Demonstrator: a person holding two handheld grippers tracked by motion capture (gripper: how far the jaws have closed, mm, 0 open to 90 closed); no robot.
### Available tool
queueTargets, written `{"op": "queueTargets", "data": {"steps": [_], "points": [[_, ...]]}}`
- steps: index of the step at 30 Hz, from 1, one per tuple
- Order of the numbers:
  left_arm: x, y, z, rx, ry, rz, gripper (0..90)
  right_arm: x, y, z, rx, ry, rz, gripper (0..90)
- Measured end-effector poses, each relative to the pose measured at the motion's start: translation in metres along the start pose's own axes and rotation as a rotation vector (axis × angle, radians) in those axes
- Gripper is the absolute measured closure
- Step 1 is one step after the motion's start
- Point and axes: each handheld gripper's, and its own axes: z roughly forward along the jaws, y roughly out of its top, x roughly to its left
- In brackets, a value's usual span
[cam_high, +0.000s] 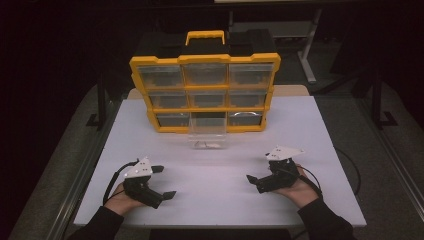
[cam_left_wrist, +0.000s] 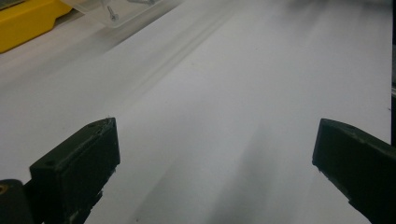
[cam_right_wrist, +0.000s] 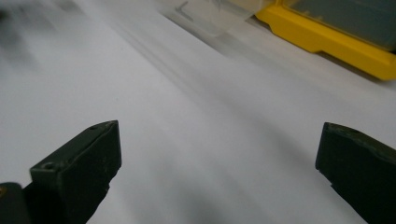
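A yellow organiser (cam_high: 205, 59) with clear drawers stands at the back of the white table (cam_high: 300, 130). Its bottom middle drawer (cam_high: 208, 135) is pulled out, and small screws lie in it. My left gripper (cam_high: 164, 182) rests near the front left of the table, open and empty. My right gripper (cam_high: 259, 167) rests at the front right, also open and empty. In the left gripper view the jaws (cam_left_wrist: 215, 158) stand wide apart over bare table, with the drawer (cam_left_wrist: 112, 11) far ahead. The right gripper view shows its jaws (cam_right_wrist: 217, 158) spread, with the organiser (cam_right_wrist: 327, 42) ahead.
The table's front edge lies just under both hands. Dark floor and metal frame legs (cam_high: 100, 102) surround the table. A wide stretch of white surface (cam_high: 215, 175) lies between the two grippers and the drawer.
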Motion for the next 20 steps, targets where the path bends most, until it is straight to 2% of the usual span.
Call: {"op": "queueTargets", "data": {"steps": [10,14,20], "points": [[0.0,-0.001,0.0,0.004,0.001,0.0,0.3,0.0,-0.023,-0.012,-0.031,-0.008,0.02,0.0],[0.0,-0.001,0.0,0.005,0.003,0.001,0.3,-0.001,-0.031,-0.015,-0.022,-0.009,0.034,0.0],[0.0,-0.001,0.0,0.011,0.005,0.003,0.4,0.001,-0.036,-0.014,0.0,-0.017,0.017,0.0]]}}
